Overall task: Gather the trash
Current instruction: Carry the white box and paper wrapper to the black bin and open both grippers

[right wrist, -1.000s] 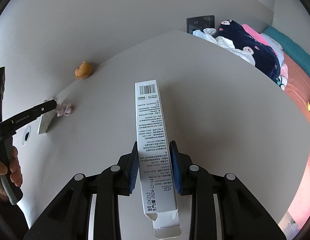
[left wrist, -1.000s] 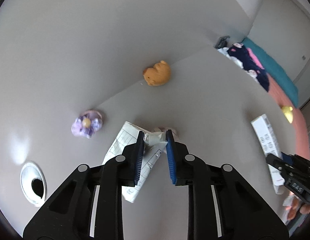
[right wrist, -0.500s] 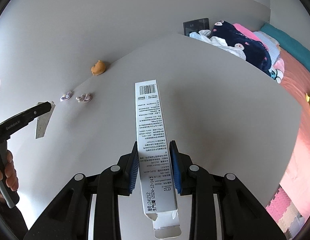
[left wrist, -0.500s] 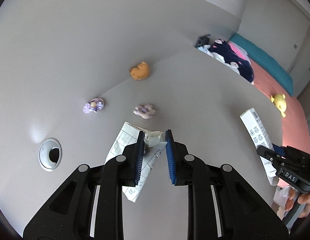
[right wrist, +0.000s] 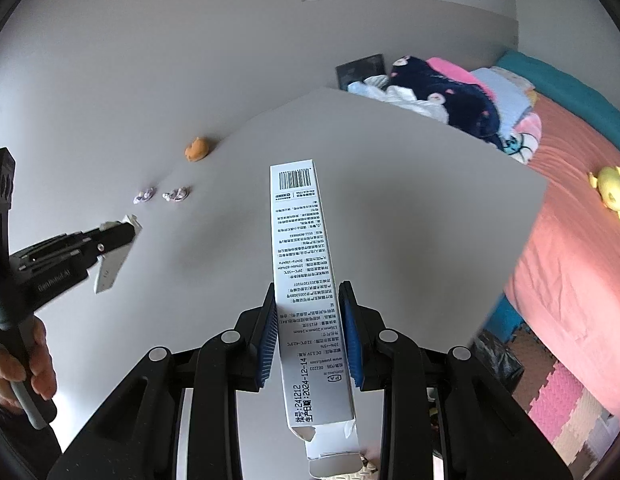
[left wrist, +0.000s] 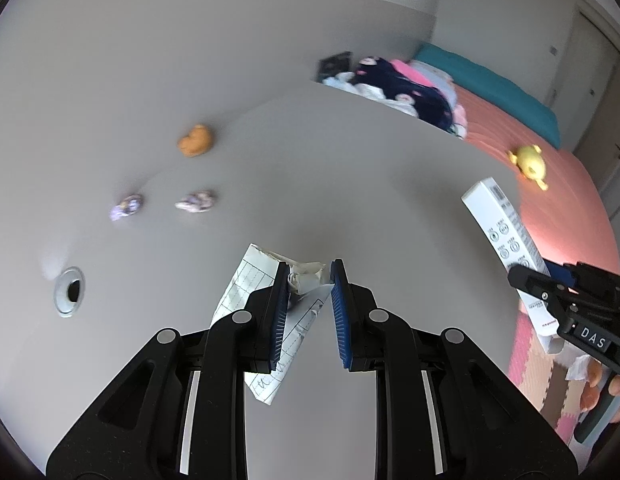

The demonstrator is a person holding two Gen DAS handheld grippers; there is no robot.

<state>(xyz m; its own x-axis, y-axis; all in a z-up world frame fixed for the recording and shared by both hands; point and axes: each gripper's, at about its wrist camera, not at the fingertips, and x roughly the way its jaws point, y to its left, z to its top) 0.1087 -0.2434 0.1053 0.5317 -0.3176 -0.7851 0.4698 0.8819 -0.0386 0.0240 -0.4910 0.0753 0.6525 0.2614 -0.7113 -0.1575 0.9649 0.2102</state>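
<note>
- Crumpled paper [left wrist: 266, 304]: lined sheet, wadded at the top, pinched in the left gripper [left wrist: 309, 300], jaws drawn narrow on the wad. The loose end hangs down past the left pad, clear of the surface [left wrist: 350, 168].
- White carton [right wrist: 306, 280]: long, printed, barcode at the far end, clamped across its narrow width in the right gripper [right wrist: 308, 320]. Long axis runs straight out along the fingers; the torn flap end sticks back below the jaws.
- Both pieces are in hand and lifted; neither gripper is free. No bin shows in either view, so the drop point probably lies off-frame. A dark bag at the floor edge in the right view could be it, but it is too blurred to tell.
- Left on the surface, well beyond both grippers near the wall: orange toy [left wrist: 196, 141] and two small purple bits [left wrist: 196, 201], side by side. Whether these are trash, I cannot tell.
- Round cable hole [left wrist: 69, 291] at left of the surface.
- Room: bed [left wrist: 550, 168] with pink cover at right, clothes heaped at its head, yellow plush [left wrist: 530, 161], foam floor mats below.
</note>
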